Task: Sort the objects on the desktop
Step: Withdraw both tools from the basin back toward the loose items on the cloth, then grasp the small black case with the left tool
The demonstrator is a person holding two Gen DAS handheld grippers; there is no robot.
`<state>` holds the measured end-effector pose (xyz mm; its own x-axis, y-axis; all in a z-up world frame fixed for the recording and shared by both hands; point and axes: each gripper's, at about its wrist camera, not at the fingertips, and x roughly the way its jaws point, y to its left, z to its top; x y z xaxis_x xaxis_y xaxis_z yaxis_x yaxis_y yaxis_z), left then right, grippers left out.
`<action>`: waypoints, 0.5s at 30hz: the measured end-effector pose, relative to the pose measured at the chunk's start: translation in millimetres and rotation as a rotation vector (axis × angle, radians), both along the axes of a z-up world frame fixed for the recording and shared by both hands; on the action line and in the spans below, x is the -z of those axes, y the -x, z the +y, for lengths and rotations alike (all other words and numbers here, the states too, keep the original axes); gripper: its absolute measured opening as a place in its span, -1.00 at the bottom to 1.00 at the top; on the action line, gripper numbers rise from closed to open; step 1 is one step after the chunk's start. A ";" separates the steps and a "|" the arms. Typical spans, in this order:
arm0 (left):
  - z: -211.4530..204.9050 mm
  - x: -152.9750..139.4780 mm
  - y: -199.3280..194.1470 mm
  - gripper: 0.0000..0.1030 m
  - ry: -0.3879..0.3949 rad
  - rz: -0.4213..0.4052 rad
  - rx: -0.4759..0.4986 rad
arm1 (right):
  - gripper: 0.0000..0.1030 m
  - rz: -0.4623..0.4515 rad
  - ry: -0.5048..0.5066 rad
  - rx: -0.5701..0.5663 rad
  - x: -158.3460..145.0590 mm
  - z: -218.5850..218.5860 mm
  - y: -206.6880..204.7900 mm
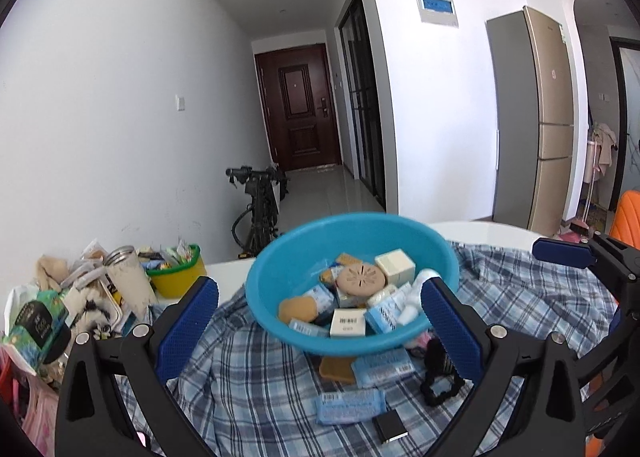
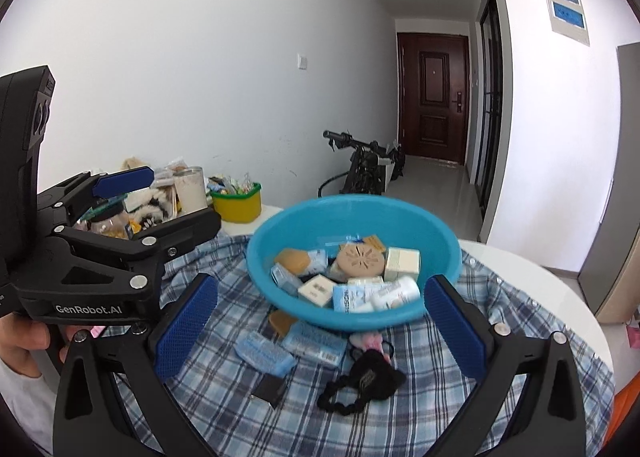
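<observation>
A blue plastic basin (image 1: 352, 233) (image 2: 352, 213) stands on a blue plaid cloth (image 1: 248, 385) (image 2: 224, 385), filled with small boxes, tissue packs, a tan round disc (image 1: 360, 277) and a white bottle (image 2: 396, 293). In front of it on the cloth lie tissue packs (image 1: 348, 407) (image 2: 264, 351), a brown sponge (image 1: 336, 369), a black box (image 1: 390, 425) (image 2: 270, 389) and a black hair tie (image 1: 440, 387) (image 2: 360, 385). My left gripper (image 1: 320, 321) is open and empty, facing the basin. My right gripper (image 2: 320, 321) is open and empty too. The left gripper also shows at the left of the right wrist view (image 2: 132, 193).
A yellow-green bin (image 1: 180, 273) (image 2: 236, 203) with snacks and a clutter of jars and bags (image 1: 80, 297) stand at the left on the white table (image 2: 540, 277). A wall is behind; a hallway with a scooter (image 1: 260, 201) lies beyond.
</observation>
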<state>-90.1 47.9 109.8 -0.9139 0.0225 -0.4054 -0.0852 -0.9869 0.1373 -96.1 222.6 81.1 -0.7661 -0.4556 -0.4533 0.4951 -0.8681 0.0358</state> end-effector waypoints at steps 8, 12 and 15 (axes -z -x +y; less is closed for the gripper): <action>8.6 75.4 4.5 1.00 -0.049 -0.171 0.030 | 1.00 -0.162 -0.012 0.136 58.1 45.3 16.4; 22.4 114.2 13.3 1.00 -0.045 -0.257 0.047 | 1.00 -0.229 0.000 0.170 83.3 63.5 20.7; 28.7 142.6 22.9 1.00 -0.057 -0.327 0.056 | 1.00 -0.254 0.000 0.186 94.6 68.8 21.2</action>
<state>-113.0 76.6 -32.8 -0.7322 0.1001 -0.6737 -0.1700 -0.9847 0.0384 -117.2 291.5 -13.5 -0.6983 -0.3182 -0.6412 0.3031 -0.9429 0.1378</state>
